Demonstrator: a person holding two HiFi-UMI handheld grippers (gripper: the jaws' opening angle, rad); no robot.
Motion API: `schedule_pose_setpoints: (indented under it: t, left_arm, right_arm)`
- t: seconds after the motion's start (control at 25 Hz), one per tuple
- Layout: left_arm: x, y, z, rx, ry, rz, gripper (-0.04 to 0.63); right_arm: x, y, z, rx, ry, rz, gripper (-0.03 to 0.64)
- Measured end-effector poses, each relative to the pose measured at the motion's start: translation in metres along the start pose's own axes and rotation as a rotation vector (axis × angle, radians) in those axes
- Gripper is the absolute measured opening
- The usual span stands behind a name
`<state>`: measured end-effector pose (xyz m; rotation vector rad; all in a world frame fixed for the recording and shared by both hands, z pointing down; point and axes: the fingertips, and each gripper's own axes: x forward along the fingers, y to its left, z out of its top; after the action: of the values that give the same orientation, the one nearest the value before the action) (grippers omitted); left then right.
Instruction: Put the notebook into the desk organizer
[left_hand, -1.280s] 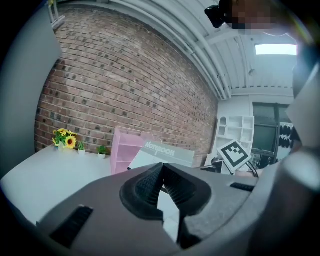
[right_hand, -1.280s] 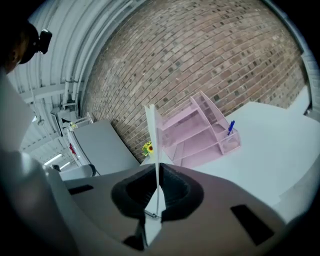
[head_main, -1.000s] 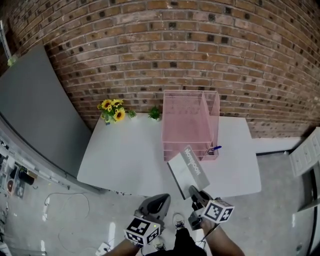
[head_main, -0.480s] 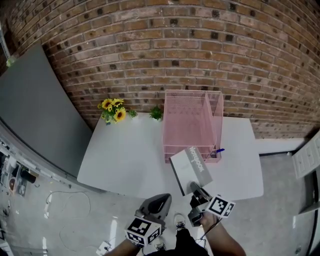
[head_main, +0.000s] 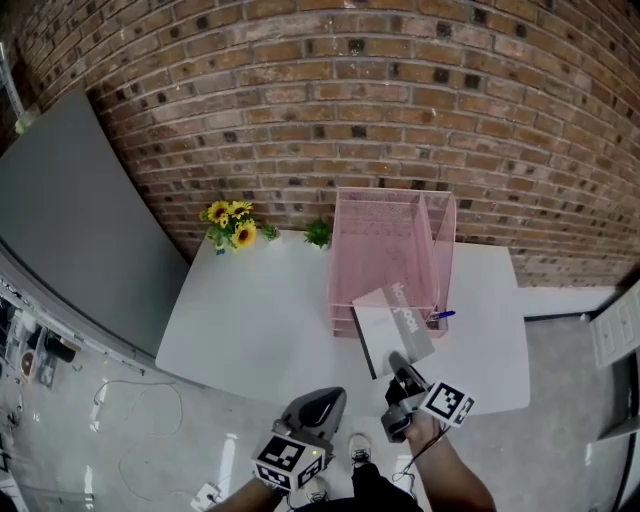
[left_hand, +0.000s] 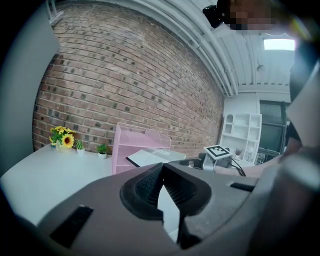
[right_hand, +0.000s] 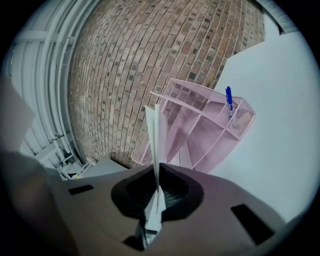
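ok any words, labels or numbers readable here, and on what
"Notebook": on the notebook cover, small but readable.
Square markers on the left hand-held gripper and right hand-held gripper: patterns only, no letters.
Blue pen: print, if any, too small to read.

Staged office corner inside industrial-style test room: bare brick wall (head_main: 350, 100) across top, ceiling pipes (left_hand: 200, 55) upper centre, loose cables (head_main: 130, 420) on glossy floor lower left, white desk (head_main: 260, 310) with pink desk organizer (head_main: 345, 260), white shelving (left_hand: 242, 135) right.
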<state>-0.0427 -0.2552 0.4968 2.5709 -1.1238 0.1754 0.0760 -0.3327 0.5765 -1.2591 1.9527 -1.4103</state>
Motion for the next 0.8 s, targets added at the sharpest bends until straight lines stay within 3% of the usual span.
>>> schedule_pose_setpoints:
  t: [0.8]
  left_arm:
    - [0.039,0.027,0.009,-0.028,0.033,0.017,0.005]
  right_arm:
    - [0.058,-0.022,0.035,-0.011,-0.003,-0.087,0.014]
